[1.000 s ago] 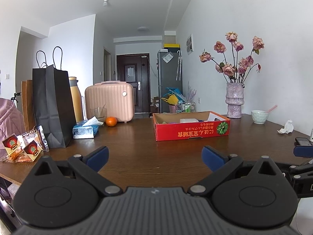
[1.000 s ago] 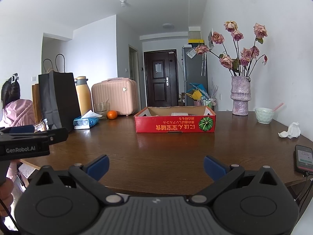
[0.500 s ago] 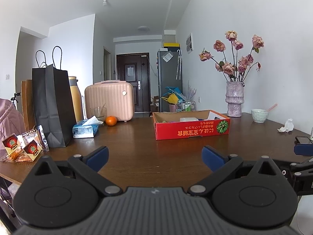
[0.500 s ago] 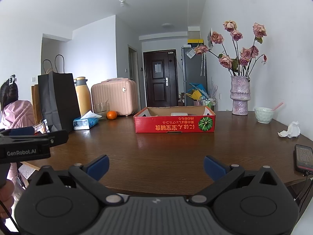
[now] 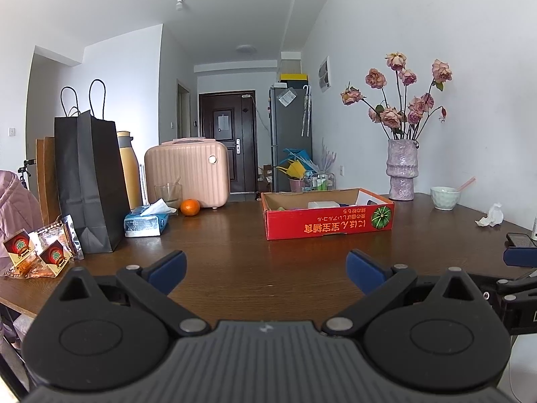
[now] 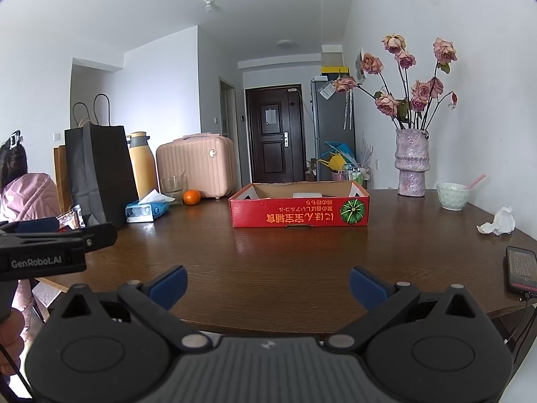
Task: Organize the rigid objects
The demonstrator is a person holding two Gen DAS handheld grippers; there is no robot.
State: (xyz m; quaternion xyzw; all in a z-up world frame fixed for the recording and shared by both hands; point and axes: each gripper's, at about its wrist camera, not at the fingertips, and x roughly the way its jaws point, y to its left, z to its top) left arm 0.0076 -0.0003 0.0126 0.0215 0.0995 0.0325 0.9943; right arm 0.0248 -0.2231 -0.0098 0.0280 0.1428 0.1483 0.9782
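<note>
A shallow red cardboard box (image 5: 329, 221) (image 6: 298, 215) stands on the dark wooden table (image 5: 235, 262) (image 6: 285, 268), holding a white item (image 5: 324, 204) and other small things, mostly hidden by its wall. My left gripper (image 5: 265, 268) is open and empty, low over the table's near edge, well short of the box. My right gripper (image 6: 266, 283) is open and empty, also near the front edge. The left gripper's side shows at the left of the right wrist view (image 6: 50, 248).
At the left stand a black paper bag (image 5: 87, 181), a tissue pack (image 5: 146, 223), an orange (image 5: 190, 207), a glass, a yellow flask and a pink case (image 5: 188, 173). A vase of roses (image 5: 401, 171), a bowl (image 5: 444, 197), crumpled tissue (image 5: 491, 218) and a phone (image 6: 520, 267) are at the right. Snack packets (image 5: 37, 255) lie front left.
Both views have shifted very slightly; the grippers stay open and nothing on the table has moved.
</note>
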